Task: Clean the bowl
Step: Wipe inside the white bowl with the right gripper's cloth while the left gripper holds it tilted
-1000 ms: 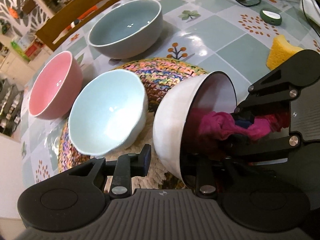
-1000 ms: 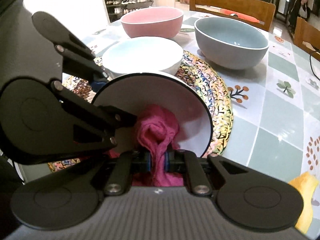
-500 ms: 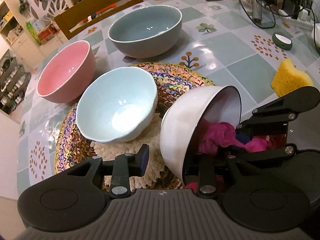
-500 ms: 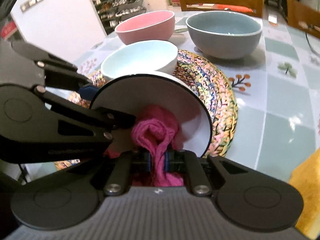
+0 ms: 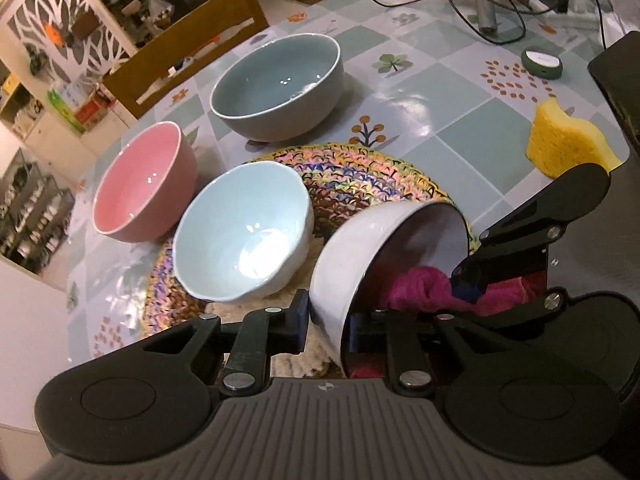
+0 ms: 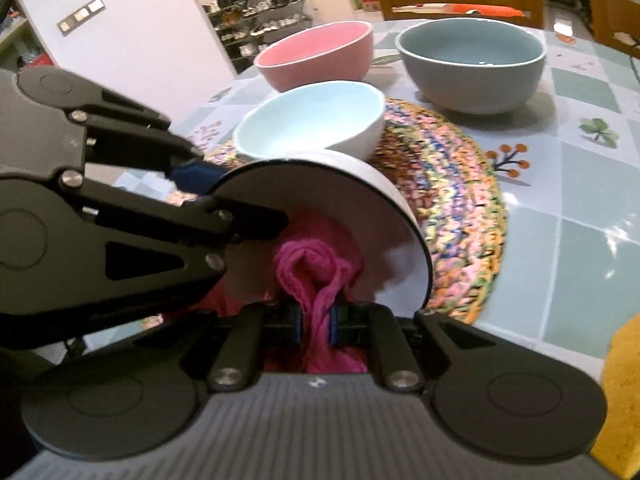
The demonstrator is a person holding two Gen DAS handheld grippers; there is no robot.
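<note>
Here the white ceramic bowl with a dark rim [image 5: 352,256] is tipped on its side above the round braided multicolour mat [image 5: 360,172], with its opening turned toward the right gripper. The left gripper [image 5: 326,320] clamps the wall of this bowl: one finger presses on the outside and the other one is inside. The right gripper [image 6: 316,318] is closed on a crumpled magenta cloth [image 6: 316,276], and the cloth reaches into the bowl and touches its inner surface. In the left wrist view the same cloth [image 5: 420,286] shows inside the opening, beside the black linkage of the right gripper.

On the mat, just beside the tipped bowl, stands a pale blue bowl with a wavy rim [image 5: 244,232], upright. A pink bowl [image 5: 144,184] stands on the tiled-pattern tablecloth [image 5: 452,132] next to the mat, and a larger grey-blue bowl [image 5: 280,84] stands farther back. A yellow sponge [image 5: 568,140] lies well apart at the right side, and a small round dark green object [image 5: 542,62] is behind it.
</note>
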